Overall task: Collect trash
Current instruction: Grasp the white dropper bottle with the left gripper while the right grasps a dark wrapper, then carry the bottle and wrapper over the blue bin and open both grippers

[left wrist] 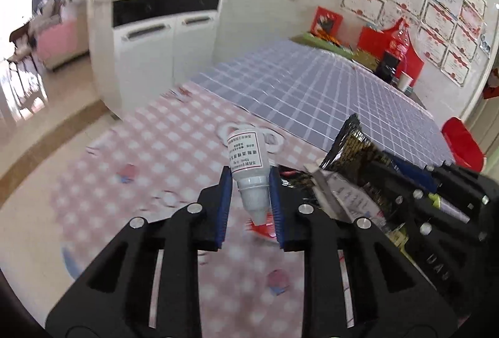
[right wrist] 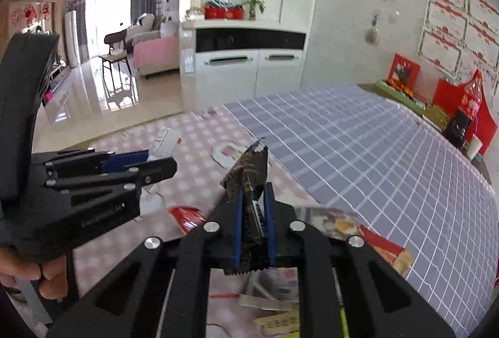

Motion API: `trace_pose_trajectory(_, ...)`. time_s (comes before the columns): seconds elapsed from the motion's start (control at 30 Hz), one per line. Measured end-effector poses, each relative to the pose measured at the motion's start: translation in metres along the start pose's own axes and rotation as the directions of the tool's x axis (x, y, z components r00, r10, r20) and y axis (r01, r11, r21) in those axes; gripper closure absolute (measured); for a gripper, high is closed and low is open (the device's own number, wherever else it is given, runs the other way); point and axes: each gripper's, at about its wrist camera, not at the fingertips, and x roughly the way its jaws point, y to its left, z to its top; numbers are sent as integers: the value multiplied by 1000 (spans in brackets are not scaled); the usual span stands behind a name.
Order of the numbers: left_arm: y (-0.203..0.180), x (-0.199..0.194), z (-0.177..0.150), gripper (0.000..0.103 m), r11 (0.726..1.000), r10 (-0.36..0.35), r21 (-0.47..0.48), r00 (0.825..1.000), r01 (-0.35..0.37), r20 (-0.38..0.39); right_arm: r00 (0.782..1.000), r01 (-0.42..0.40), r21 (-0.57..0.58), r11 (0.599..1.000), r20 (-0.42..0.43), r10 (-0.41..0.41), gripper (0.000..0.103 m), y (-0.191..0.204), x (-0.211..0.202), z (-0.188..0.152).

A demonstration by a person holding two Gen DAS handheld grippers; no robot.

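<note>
The left gripper (left wrist: 249, 185) is closed on a small white dropper bottle (left wrist: 249, 163), its 2 blue pads (left wrist: 225, 207) pressing the bottle's neck and cap; the bottle is upside down, nozzle toward the camera, labelled body sticking out past the fingertips, lifted clear of the pink checked tablecloth (left wrist: 156, 151). The right gripper (right wrist: 254, 210) is nearly shut on a black and gold snack wrapper (right wrist: 249, 179); the flat packet stands upright between the narrow blue pads, its torn top above the fingertips and its crimped lower edge hanging behind them. In the left wrist view the same wrapper (left wrist: 352, 147) and the right gripper's black body (left wrist: 452, 197) show just to the right; in the right wrist view the left gripper (right wrist: 149, 163) sits to the left with a person's hand (right wrist: 28, 275) on its handle.

Below the grippers loose trash lies on the table: a red scrap (right wrist: 187, 214), a crumpled printed wrapper (right wrist: 330, 221), paper slips and cards (right wrist: 274, 297). Farther on, a white blister pack (right wrist: 226, 154) rests on the pink cloth, near the edge of the grey grid cloth (right wrist: 358, 151); red boxes (right wrist: 452, 101) and a paper cup (right wrist: 475, 146) stand at the far end; beyond is a white cabinet (right wrist: 249, 70).
</note>
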Motion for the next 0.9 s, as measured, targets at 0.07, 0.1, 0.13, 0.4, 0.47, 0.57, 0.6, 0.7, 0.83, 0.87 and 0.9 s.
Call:
trace_pose_trajectory(0.07,10,-16,-1,80,1000,13,-4,1000,-13,21,1000,-9,-16,1000,16,10,90,14,-8,8)
trace_pose_trajectory(0.1,13,-21,-1,80,1000,18,-8,999,-18,28,1000,-14,-24,1000,27,15,90,21,-12,13)
trace_pose_trajectory(0.13,21,-31,-2,80,1000,27,-14,999,-27,43,999,-18,-36,999,35,19,90,32,-16,18)
trace_pose_trajectory(0.4,98,-84,-13,80,990,116,-84,989,-109,89,990,-120,-103,987,62,126,90,118,-23,49)
trace_pose_trajectory(0.47,124,-94,-18,80,984,147,-115,985,-137,86,984,-160,-122,979,63,169,90,147,-18,56)
trace_pose_trajectory(0.57,164,-108,-26,79,970,196,-162,977,-181,83,968,-238,-150,960,50,248,90,197,-5,66)
trace_pose_trajectory(0.6,183,-114,-29,79,962,221,-184,972,-204,79,962,-262,-159,952,41,271,90,211,1,69)
trace_pose_trajectory(0.7,225,-125,-38,79,939,267,-239,961,-245,65,941,-330,-179,927,13,338,90,257,16,74)
trace_pose_trajectory(0.83,287,-137,-55,79,896,331,-325,943,-303,33,911,-409,-198,891,-38,410,90,320,44,77)
trace_pose_trajectory(0.87,302,-139,-59,79,883,345,-347,938,-317,21,905,-422,-200,884,-48,422,90,332,48,77)
trace_pose_trajectory(0.9,317,-140,-63,79,868,359,-369,933,-331,8,900,-434,-202,878,-59,432,90,345,53,77)
